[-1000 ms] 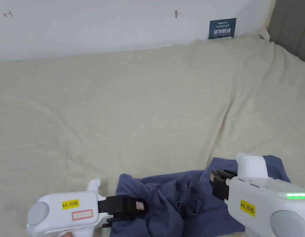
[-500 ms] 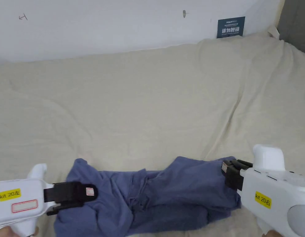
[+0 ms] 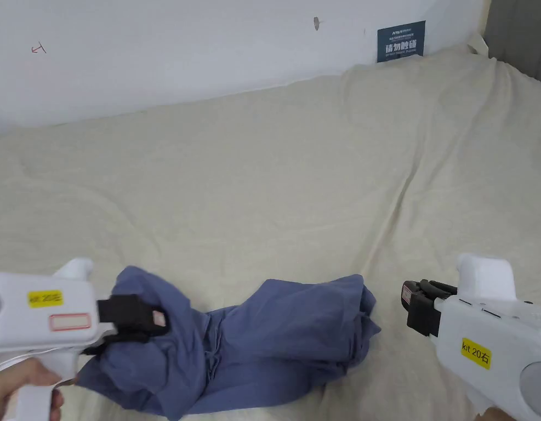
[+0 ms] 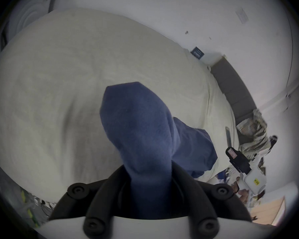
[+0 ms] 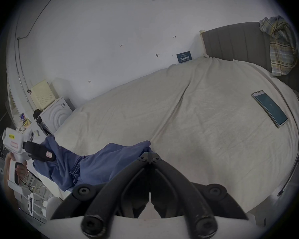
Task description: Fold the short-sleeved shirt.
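left claw (image 3: 154, 323): pinched on a bunch of the shirt (image 3: 274, 340); in the left gripper view the blue cloth ran straight into the pressed jaws and rose as a lifted peak.
right claw (image 3: 411, 299): jaws pressed together on nothing, per the right gripper view; sat just beside the shirt's right edge, not touching it in the head view.
shirt: crumpled in a long ridge on the near edge of the bed (image 3: 296, 181), left end lifted by the left claw, right end lying slack on the sheet.
step in hand: my read was spreading the shirt flat before any fold. No fold made yet.
how to do it well: the right claw needed to open and re-grab a true edge, hem or shoulder, not a mid-panel bunch. Then both claws pull apart and away from the body so the cloth lands flat further onto the bed. Keep tension even; a one-sided tug would just drag the heap.
risk: shirt lay close to the bed's edge, could slide off.
vs earlier frame: half a second back the right claw was at the shirt's right corner and the cloth was stretched wider. Since then the right claw had parted from it and that end had slumped inward. Left claw kept its hold.
phone (image 5: 269, 108): far right on the bed, well apart.
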A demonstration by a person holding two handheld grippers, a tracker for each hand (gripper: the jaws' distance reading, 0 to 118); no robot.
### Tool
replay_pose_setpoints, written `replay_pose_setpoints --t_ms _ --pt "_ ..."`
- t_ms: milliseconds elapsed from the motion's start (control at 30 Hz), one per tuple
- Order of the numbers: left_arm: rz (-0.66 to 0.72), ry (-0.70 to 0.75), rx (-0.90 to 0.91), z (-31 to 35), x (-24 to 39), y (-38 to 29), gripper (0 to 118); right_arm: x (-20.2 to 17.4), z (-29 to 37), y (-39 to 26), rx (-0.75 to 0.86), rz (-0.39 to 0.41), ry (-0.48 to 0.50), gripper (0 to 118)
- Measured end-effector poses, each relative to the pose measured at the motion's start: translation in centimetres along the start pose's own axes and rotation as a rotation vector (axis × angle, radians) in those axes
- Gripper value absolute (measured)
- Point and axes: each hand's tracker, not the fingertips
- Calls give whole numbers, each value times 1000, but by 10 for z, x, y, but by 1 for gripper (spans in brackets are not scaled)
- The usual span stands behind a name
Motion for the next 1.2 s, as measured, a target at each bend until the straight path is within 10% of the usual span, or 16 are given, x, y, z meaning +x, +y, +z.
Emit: replay_pose_setpoints --t_ms 667,733,833,867,1200 --pt "-203 20 -211 -141 156 -2 13 46 24 -7 12 -77 -73 0" --pt "-207 -3 -217 -137 156 -3 24 46 24 -8 7 -77 -75 0" --pt "-145 -182 -233 -124 156 -3 108 44 23 -8 -1 -67 -71 0" --pt "-137 -206 -219 -117 157 -2 118 43 23 -8 -3 -64 -72 0" --pt "-206 -190 -56 -52 131 22 113 35 23 -7 -3 -49 -63 0"
